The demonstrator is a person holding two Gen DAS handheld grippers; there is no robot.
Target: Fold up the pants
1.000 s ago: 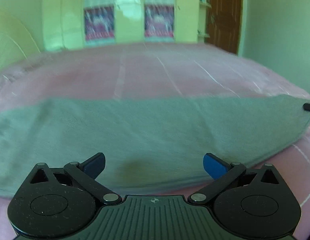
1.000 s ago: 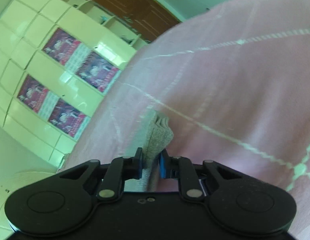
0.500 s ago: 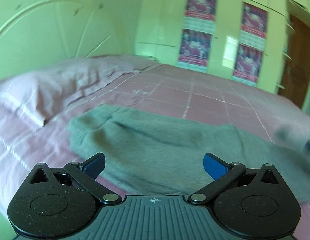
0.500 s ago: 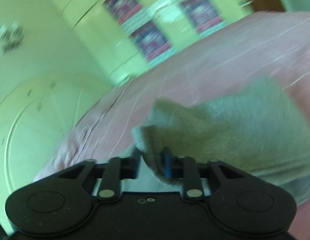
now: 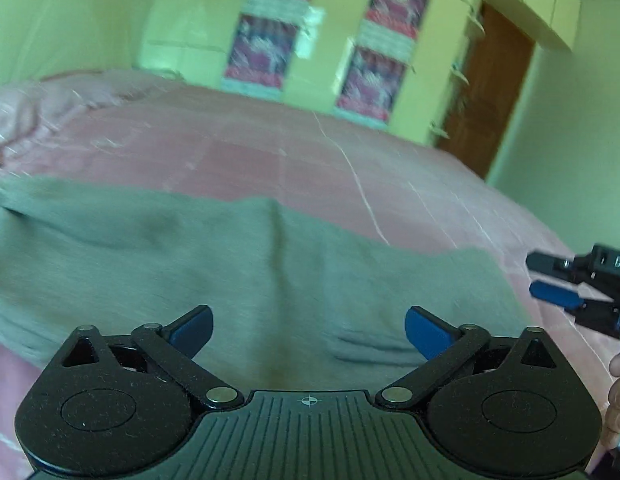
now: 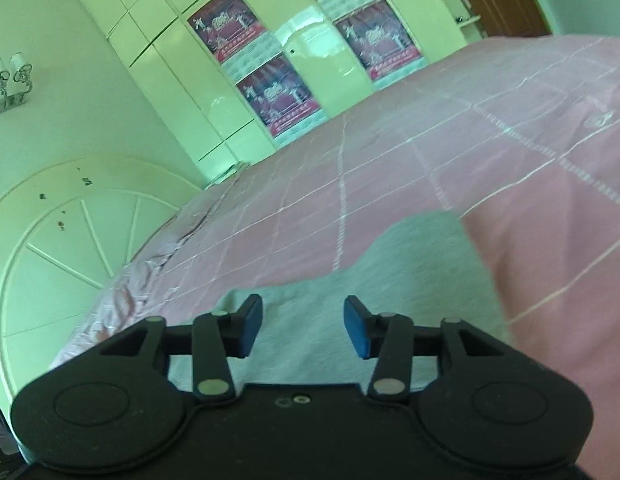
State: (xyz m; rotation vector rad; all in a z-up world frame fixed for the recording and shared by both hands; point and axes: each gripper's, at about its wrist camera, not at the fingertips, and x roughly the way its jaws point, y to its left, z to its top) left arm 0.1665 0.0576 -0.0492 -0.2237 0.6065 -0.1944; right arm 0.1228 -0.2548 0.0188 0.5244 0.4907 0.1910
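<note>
The grey pants point(image 5: 230, 264) lie folded flat on the pink bed sheet point(image 5: 310, 160); they also show in the right wrist view point(image 6: 409, 276). My left gripper point(image 5: 308, 330) is open and empty, just above the pants' near edge. My right gripper point(image 6: 304, 326) is open and empty over the pants' end. The right gripper also shows at the right edge of the left wrist view point(image 5: 549, 280), beside the pants' right end.
The pink checked sheet point(image 6: 509, 160) covers the whole bed. A rumpled pillow point(image 5: 26, 112) lies at the far left. A round white headboard point(image 6: 62, 240), wardrobe doors with posters point(image 6: 270, 60) and a brown door point(image 5: 489, 88) stand behind the bed.
My right gripper was shut on the pants' end, carried it across, and has now opened and let it go. My left gripper stayed open while its view swung over the pants.
</note>
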